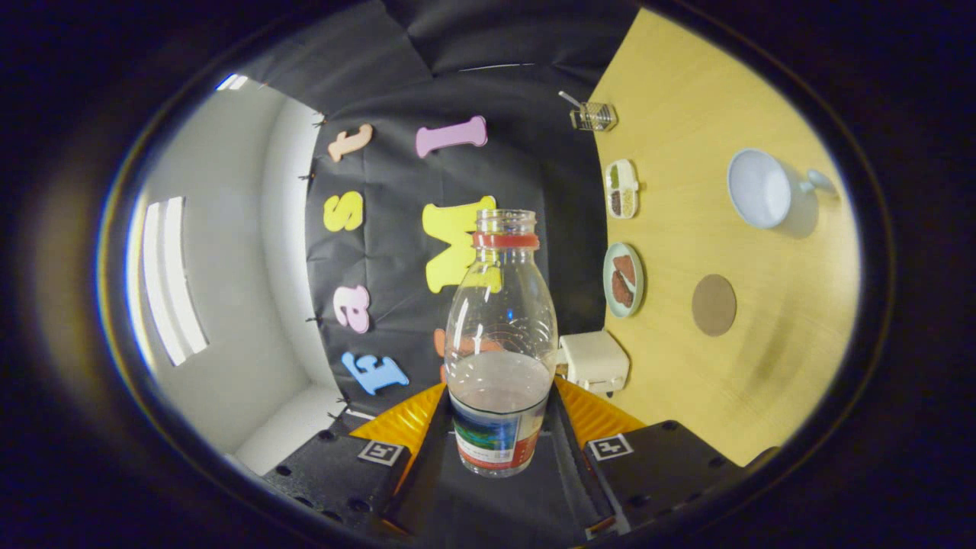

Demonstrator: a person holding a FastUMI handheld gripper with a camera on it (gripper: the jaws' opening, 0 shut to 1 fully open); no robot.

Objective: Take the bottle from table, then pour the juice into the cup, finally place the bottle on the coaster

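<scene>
My hand-held gripper [499, 427] is clamped on the bottle [500, 343], both yellow fingers [408, 419] pressing its lower body. Cap off, clear liquid in the lower part. View is rolled: the surface [762, 381] sits off to the fingers' right. Out there, beyond the fingers: coaster [714, 305] nearest, cup [761, 188] further past it, well apart from the bottle.

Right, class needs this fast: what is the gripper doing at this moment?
Gripper: shut on the bottle, both fingers pressing its lower part; the bottle is uncapped and lifted off the table.
</scene>
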